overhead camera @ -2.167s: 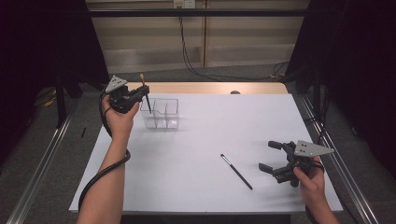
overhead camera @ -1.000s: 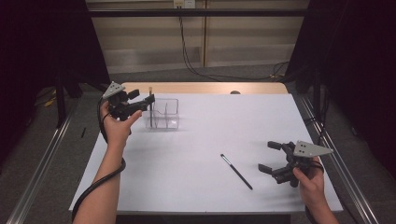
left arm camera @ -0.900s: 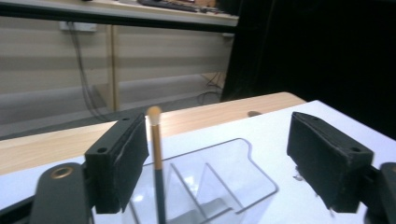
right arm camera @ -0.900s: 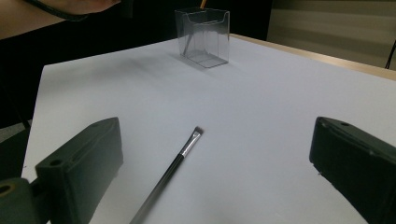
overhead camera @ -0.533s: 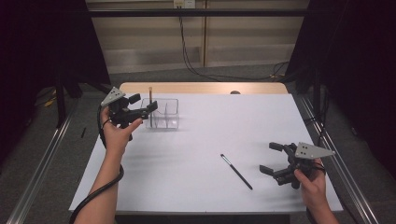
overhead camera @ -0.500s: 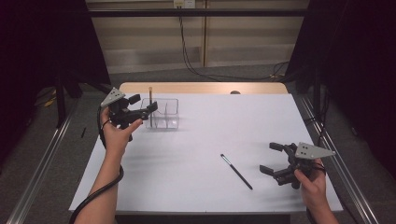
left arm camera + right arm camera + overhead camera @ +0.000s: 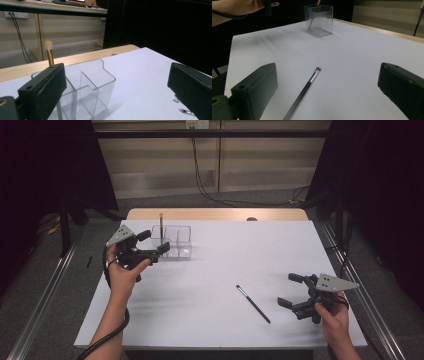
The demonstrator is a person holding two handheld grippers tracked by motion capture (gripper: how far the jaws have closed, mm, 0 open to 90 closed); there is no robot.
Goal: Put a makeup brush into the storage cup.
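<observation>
One gold-handled brush (image 7: pixel 161 222) stands in the clear plastic divided holder (image 7: pixel 177 241); the left claw (image 7: pixel 150 243), jaws just opened, is released beside it. The black-handled brush (image 7: pixel 253 303) lies on the white table (image 7: pixel 220 270), unplaced, near the released right claw (image 7: pixel 291 291).

Left gripper view: near jaw blocks the lower shaft of the gold-handled brush (image 7: pixel 50 56) and the left wall of the clear organizer (image 7: pixel 85 85); the brush's foot is lost in the compartment. Small metallic bit (image 7: pixel 183 111) by the far jaw, cut by that jaw (can't tell what it is). Right gripper view: black brush (image 7: pixel 305 90) handle runs off the bottom edge; the person's hand (image 7: pixel 247 6) is cropped at the top. High view: dark spot (image 7: pixel 251 219) on the wooden strip, too small to identify.
</observation>
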